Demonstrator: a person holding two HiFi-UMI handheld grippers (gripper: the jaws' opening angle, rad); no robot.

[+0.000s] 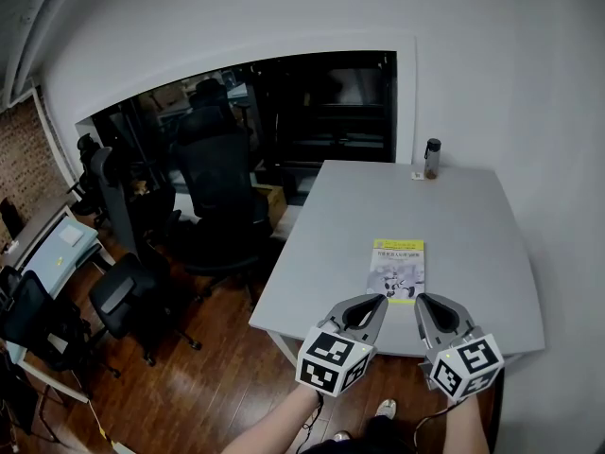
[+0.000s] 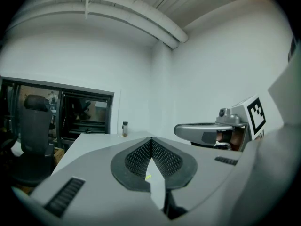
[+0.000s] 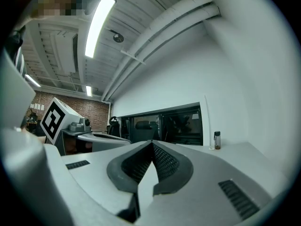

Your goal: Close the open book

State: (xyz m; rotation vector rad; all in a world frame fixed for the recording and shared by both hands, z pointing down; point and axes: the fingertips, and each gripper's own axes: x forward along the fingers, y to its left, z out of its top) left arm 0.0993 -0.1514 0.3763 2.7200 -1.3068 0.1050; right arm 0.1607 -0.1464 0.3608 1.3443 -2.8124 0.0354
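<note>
I hold both tools low over the near edge of the tabletop (image 1: 331, 244), short of the book (image 1: 399, 269) and not touching it. The left gripper (image 1: 381, 298) has its fingers clenched tip to tip with nothing between them, as its own view shows plainly. The right gripper (image 1: 421, 299) is the same, pressed together and empty.

The book lies flat just beyond the two tips, near the front of the tabletop and slightly right of its middle. A yellow-green band runs across the top of the face turned up. From here I see one cover-width sheet rather than a spread, so I judge it already closed, though the head view is too small for me to be sure no leaf stands up. If so, the closing step is done. What remains, as I see it, is at most a light press on the cover with one closed tip, then drawing both tools back without nudging the book.

The tabletop is pale grey and otherwise bare, except for a small dark-capped bottle (image 1: 432, 159) at the far edge, well apart from the book. A white wall (image 1: 529, 83) rises behind and to the right. To the left a dark glazed opening (image 1: 321, 112) looks into another room. Black office chairs (image 1: 213, 197) stand on a wooden floor (image 1: 217, 376), with a brick wall (image 1: 14, 173) at the far left.
</note>
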